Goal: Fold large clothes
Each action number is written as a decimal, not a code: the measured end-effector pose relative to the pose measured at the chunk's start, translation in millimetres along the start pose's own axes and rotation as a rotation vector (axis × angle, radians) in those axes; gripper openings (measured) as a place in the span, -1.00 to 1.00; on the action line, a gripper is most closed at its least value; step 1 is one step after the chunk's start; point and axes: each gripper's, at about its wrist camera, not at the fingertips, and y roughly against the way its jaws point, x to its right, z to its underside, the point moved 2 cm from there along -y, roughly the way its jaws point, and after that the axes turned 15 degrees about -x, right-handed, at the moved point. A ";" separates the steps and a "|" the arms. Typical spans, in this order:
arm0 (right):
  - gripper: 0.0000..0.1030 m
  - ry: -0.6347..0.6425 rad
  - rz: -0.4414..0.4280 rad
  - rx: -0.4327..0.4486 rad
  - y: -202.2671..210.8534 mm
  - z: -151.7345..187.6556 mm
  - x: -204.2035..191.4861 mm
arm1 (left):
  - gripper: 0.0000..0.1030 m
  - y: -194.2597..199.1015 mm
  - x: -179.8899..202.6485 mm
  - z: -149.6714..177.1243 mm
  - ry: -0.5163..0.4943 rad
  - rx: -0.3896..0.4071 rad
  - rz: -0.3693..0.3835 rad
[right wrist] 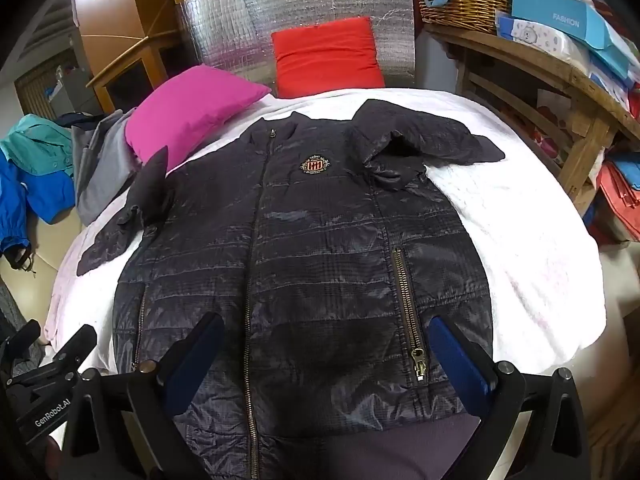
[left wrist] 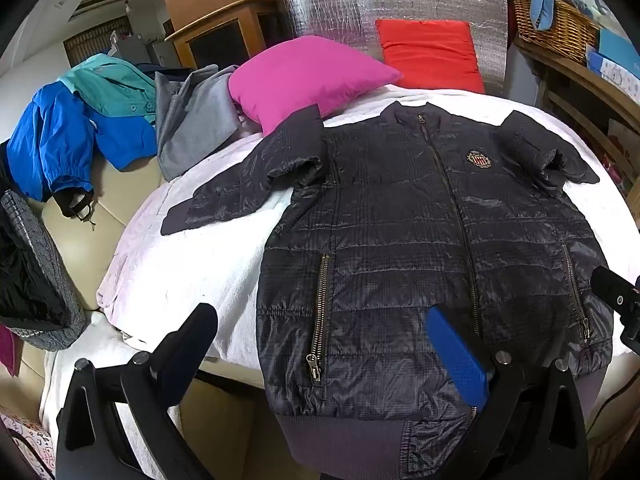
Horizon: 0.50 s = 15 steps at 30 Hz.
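Note:
A dark navy quilted jacket [left wrist: 420, 248] lies face up and zipped on a white-covered bed [left wrist: 192, 264], collar at the far end, with a gold crest on the chest. Both sleeves are bent and lie out to the sides. It also shows in the right wrist view [right wrist: 312, 264]. My left gripper [left wrist: 320, 344] is open and empty, hovering over the jacket's lower left hem near the pocket zipper. My right gripper [right wrist: 324, 356] is open and empty above the lower front of the jacket, and part of it shows at the left wrist view's right edge [left wrist: 616, 296].
A pink pillow [left wrist: 308, 76] and a red pillow [left wrist: 432, 54] lie at the head of the bed. Blue, teal and grey garments [left wrist: 100, 128] are piled on the left. A wooden shelf [right wrist: 532, 68] with a wicker basket and boxes stands on the right.

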 end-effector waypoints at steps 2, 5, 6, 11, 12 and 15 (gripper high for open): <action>1.00 0.000 0.000 0.000 -0.1 -0.1 0.0 | 1.00 -0.1 0.3 -0.2 0.001 0.000 -0.002; 1.00 0.000 -0.001 0.000 -0.4 0.0 -0.1 | 1.00 -0.2 0.2 0.0 -0.001 0.001 -0.003; 1.00 0.000 -0.001 0.000 -0.5 0.0 -0.2 | 1.00 -0.2 0.2 -0.6 0.001 0.001 -0.004; 1.00 -0.002 -0.002 -0.008 -2.3 -1.0 -0.2 | 1.00 -1.2 3.7 -4.5 -0.001 0.000 -0.007; 1.00 -0.002 -0.002 -0.008 -2.7 -1.1 0.2 | 1.00 1.3 2.3 -1.0 -0.001 0.000 -0.007; 1.00 -0.004 -0.004 -0.008 -3.7 -1.0 1.2 | 1.00 1.2 2.6 -0.8 -0.003 0.000 -0.007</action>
